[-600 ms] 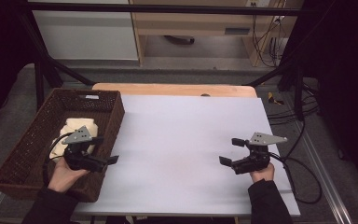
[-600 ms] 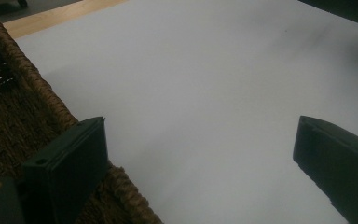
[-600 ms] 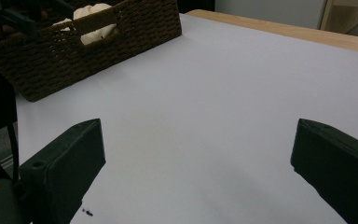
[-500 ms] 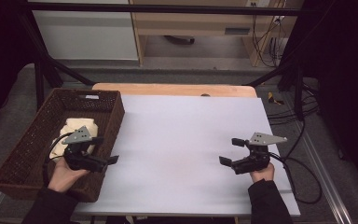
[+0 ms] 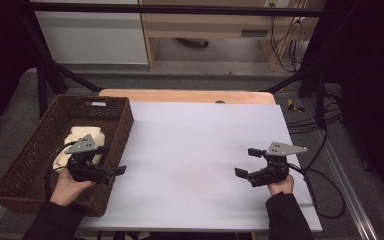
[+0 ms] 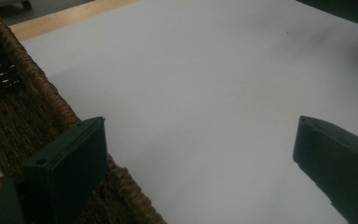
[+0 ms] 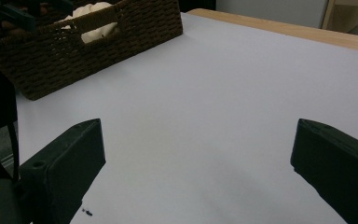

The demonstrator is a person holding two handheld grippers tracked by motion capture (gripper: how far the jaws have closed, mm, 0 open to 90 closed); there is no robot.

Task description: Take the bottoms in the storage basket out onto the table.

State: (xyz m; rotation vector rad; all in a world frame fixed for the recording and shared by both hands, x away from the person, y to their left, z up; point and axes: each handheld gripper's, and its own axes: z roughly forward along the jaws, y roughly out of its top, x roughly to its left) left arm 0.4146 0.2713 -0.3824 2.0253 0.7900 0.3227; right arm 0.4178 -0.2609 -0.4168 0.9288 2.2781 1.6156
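Observation:
A brown wicker basket (image 5: pixel 121 125) stands at the table's left, with a cream-coloured bundle (image 5: pixel 82 137) inside. My left gripper (image 5: pixel 113 160) is held over the basket's right wall near its front corner. Its jaws are open, empty and point right over the white tabletop (image 5: pixel 195 145). In the left gripper view that gripper (image 6: pixel 200 158) spans the basket's woven rim (image 6: pixel 37 79) and bare white surface. My right gripper (image 5: pixel 247 162) hovers low at the table's right front, open and empty, pointing left. The right gripper view has the gripper (image 7: pixel 200 163) facing the basket (image 7: pixel 88 46) and the cream bundle (image 7: pixel 93 11).
A wooden strip (image 5: pixel 190 96) runs along the table's far edge. Black frame legs and cables (image 5: pixel 310 120) stand at the right, and a cable (image 5: pixel 325 190) trails from the right gripper. A cabinet (image 5: pixel 205 30) stands behind the table.

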